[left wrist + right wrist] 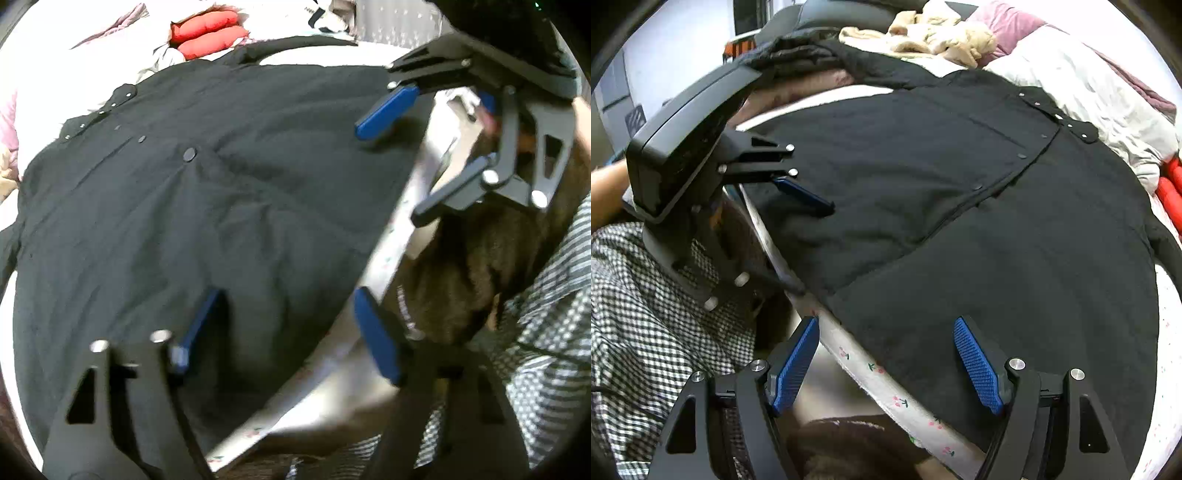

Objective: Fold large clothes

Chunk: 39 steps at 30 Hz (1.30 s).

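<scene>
Left wrist view: a large black coat point(207, 206) is seen spread flat on a bed with a cherry-print sheet point(384, 266), its snap placket running up the middle and its hem lying along the near edge of the bed. The left tongs point(288, 332) are held wide and empty just above the hem. The right tongs point(886, 365) are likewise spread wide with nothing gripped, hovering over the hem at the sheet's edge point(886, 373). No fold is visible in the body of the coat, so the task is judged to be at its start, with the first grasp being lined up. For the next move, each pair of tongs would need to be lowered onto the hem and closed on the fabric near its two corners, well apart, so the thick cloth can be lifted evenly.
</scene>
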Available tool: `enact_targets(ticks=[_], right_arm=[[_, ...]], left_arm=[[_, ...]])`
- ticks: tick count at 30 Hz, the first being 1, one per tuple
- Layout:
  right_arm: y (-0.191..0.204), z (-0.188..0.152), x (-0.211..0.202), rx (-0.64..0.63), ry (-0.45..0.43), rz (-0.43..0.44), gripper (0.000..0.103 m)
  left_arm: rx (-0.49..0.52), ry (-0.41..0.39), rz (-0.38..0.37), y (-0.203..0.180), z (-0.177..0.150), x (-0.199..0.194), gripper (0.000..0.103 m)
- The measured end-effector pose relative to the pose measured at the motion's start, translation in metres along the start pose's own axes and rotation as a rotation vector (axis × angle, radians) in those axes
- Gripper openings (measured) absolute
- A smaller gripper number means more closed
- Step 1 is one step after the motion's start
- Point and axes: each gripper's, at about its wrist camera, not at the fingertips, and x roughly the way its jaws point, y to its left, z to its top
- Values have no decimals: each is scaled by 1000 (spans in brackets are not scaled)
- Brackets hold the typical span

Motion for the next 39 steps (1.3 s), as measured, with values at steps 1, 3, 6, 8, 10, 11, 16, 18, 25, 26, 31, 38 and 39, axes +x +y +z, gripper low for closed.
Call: enact_targets(ticks=[1,3,6,8,10,11,16,18,25,26,31,38,39], right_arm=[[1,-5,-2,-16,5,-23,77],[9,-2,8,-55,13,-77,77],[12,-4,13,-100,5,-128,76],[15,-2,14,-119,-19,-151,74],[18,2,15,-127,-50,-159,66],[19,6,15,-131,-66,-159,55],[23,12,18,-139,-44,-70,4],[26,10,16,-129,-33,-7,4],[9,5,23,23,74,186,12],[3,3,16,57,75,218,14],[-24,-4,-28,148,28,208,25],[-61,39,-27,267,-107,155,81],[-69,46,-16,305,-105,149,81]], left_arm=[[7,-1,7,-1,1,2,60],[-4,-14,-11,0,4,-1,29],[-107,-50,-70,16,6,-10,11],[-197,-99,-120,29,8,-21,10],[-273,-160,-165,41,9,-34,10],[-302,-183,-181,46,8,-39,9],[-402,-280,-262,61,6,-61,9],[-411,-302,-293,62,7,-65,9],[-315,-80,-351,29,17,-16,11],[-313,-28,-348,25,15,-7,14],[-319,-58,-377,32,19,-28,51],[-467,-3,-227,76,32,2,71],[-482,43,-221,76,28,13,71]])
